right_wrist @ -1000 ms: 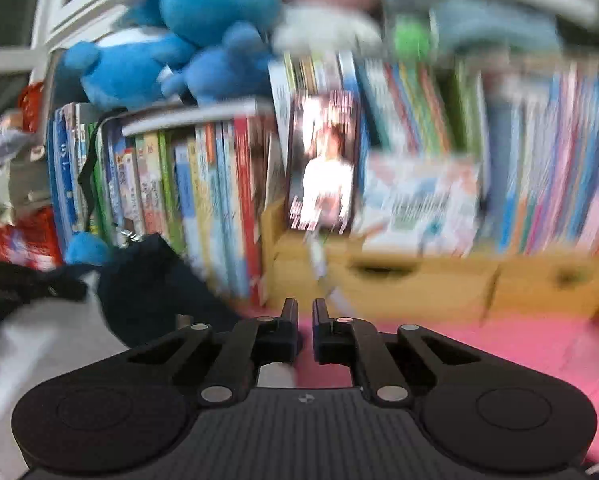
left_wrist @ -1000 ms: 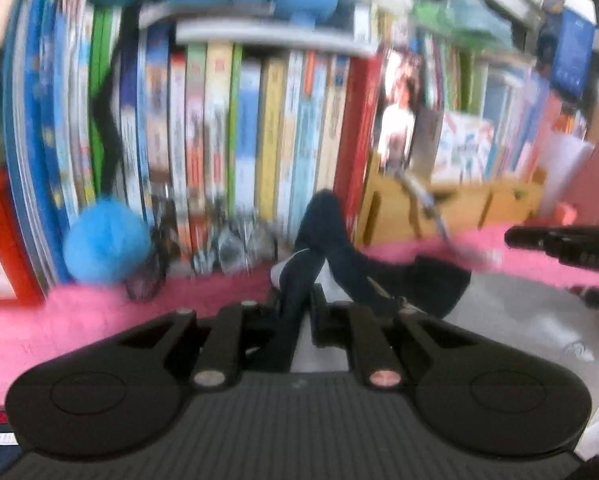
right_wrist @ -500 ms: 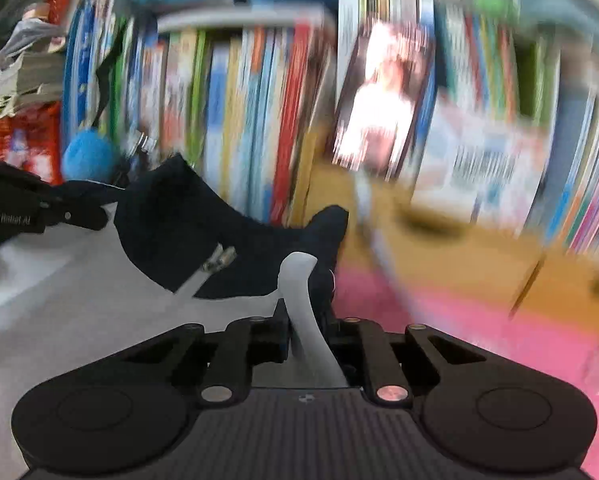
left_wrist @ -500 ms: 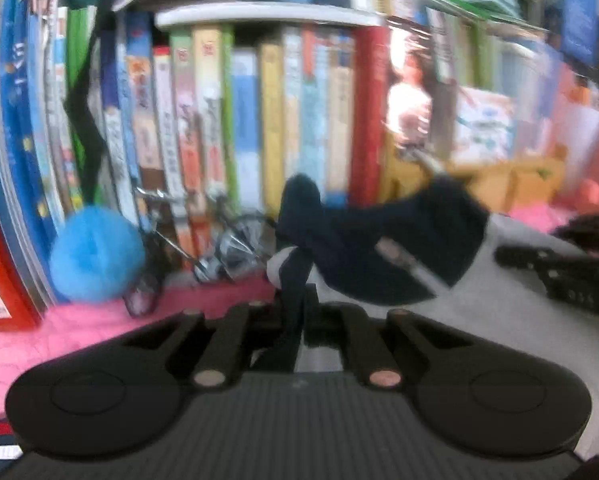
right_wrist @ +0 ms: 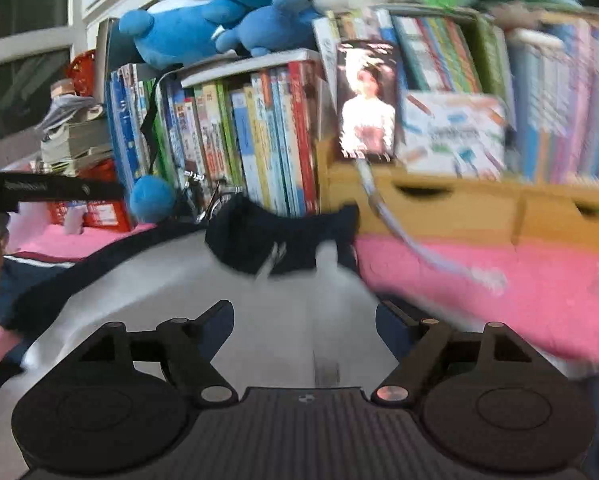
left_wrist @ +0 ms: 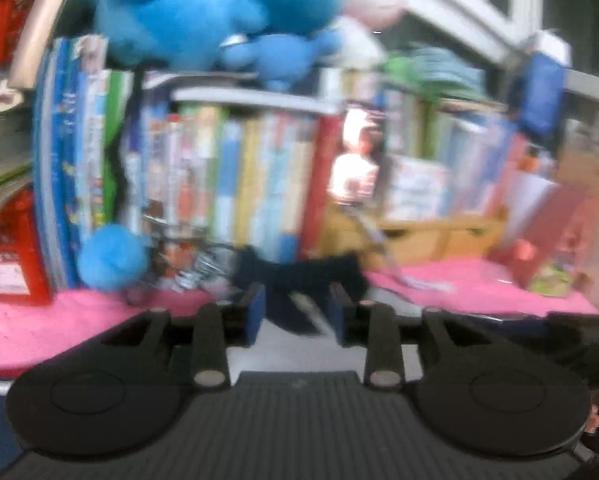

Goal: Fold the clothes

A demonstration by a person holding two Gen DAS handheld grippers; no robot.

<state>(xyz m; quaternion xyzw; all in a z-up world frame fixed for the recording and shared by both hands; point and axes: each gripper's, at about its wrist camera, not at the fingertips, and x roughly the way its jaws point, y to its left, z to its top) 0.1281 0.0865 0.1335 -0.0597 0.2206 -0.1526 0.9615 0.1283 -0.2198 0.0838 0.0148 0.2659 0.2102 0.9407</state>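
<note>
One grey-white garment with a dark navy collar [right_wrist: 283, 236] lies spread flat on the pink cloth-covered desk [right_wrist: 499, 288], its collar end toward the row of books, a small pale zip pull showing on the navy part. In the left wrist view the same garment [left_wrist: 295, 280] appears just ahead of the fingers, blurred. The left gripper [left_wrist: 295, 312] has its two black fingers spread apart, nothing held between them; only the navy collar shows through the gap. The right gripper [right_wrist: 305, 328] is also spread wide, hovering over the pale body of the garment without pinching it. Behind the collar stands a long row of upright colourful books [right_wrist: 259, 140], with a wooden drawer box [right_wrist: 459, 208] to the right that shows two cut-out handles. One photo card of a person in white [right_wrist: 365, 100] leans against the books. One round blue pom-pom [right_wrist: 152, 198] sits at the foot of the books, and at least two blue plush toys [right_wrist: 219, 12] lie on top of them. A white cord [right_wrist: 419, 248] trails across the pink cloth.
</note>
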